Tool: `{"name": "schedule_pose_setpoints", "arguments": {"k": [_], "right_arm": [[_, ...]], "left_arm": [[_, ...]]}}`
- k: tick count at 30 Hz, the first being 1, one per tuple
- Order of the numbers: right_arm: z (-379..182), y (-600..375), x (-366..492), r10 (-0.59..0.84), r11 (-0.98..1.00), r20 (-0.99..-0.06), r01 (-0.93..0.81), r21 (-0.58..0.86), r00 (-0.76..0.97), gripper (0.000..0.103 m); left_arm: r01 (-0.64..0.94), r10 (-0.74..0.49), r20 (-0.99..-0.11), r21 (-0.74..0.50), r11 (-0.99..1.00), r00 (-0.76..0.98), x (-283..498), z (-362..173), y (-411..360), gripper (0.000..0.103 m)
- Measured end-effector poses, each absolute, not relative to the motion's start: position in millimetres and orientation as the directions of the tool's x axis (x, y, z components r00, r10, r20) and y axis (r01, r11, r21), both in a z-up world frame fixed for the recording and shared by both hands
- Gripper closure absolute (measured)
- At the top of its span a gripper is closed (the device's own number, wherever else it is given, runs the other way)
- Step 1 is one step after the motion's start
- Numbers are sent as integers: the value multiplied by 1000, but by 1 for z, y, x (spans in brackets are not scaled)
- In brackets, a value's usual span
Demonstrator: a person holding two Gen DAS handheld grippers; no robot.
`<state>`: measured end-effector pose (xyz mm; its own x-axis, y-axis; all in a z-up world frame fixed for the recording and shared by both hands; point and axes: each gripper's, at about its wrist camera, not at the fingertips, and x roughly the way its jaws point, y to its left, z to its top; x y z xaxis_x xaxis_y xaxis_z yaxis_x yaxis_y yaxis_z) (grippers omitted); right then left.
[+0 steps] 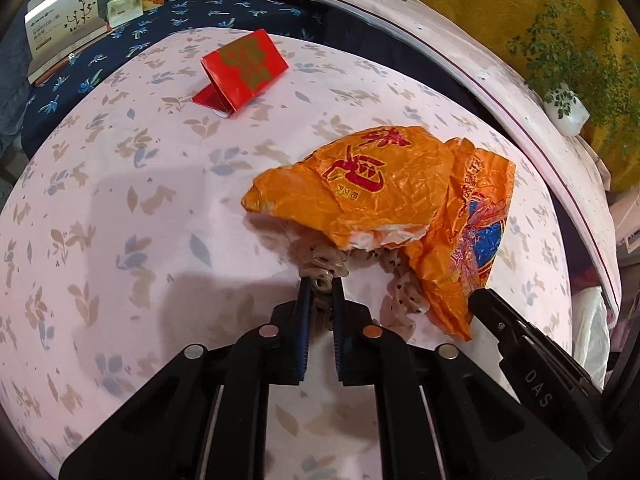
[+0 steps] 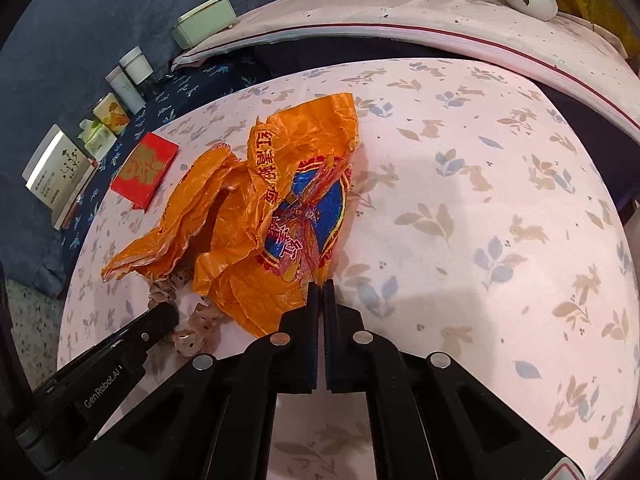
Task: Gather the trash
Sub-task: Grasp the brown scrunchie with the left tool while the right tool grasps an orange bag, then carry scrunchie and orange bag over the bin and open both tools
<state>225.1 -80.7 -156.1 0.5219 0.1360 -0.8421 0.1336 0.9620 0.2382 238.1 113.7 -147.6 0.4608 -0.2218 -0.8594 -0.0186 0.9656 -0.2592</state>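
Two claws clamp: left claw [image 1: 321,285] seemingly beige scrunchie [image 1: 320,270], right claw [image 2: 322,286] orange bag [image 2: 256,216].

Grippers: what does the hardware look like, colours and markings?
Both are matte black plastic. The left gripper and right gripper have blue ridged pads inside the jaws and round silver discs on the linkages. White lettering: "GenRobot.AI" on the left, "DAS" on the right. No cables visible.

Both wrist cameras look down from close above the floral bedsheet [image 1: 120,208]. The left view faces the orange plastic bag [image 1: 384,196] from its near edge, the right from the bag's [image 2: 276,216] right side; both share the red envelope [image 1: 244,70].
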Motion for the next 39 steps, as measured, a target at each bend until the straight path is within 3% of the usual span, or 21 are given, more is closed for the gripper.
{"name": "schedule_pose_setpoints", "arguments": {"k": [29, 39], "right_arm": [[-62, -223, 95, -6, 916, -707, 287, 280, 707, 101], [-52, -292, 53, -103, 871, -685, 398, 288, 721, 101]], "left_arm": [[291, -352, -788, -228, 929, 505, 145, -63, -48, 94], [426, -418, -767, -210, 880, 487, 126, -43, -122, 94]]}}
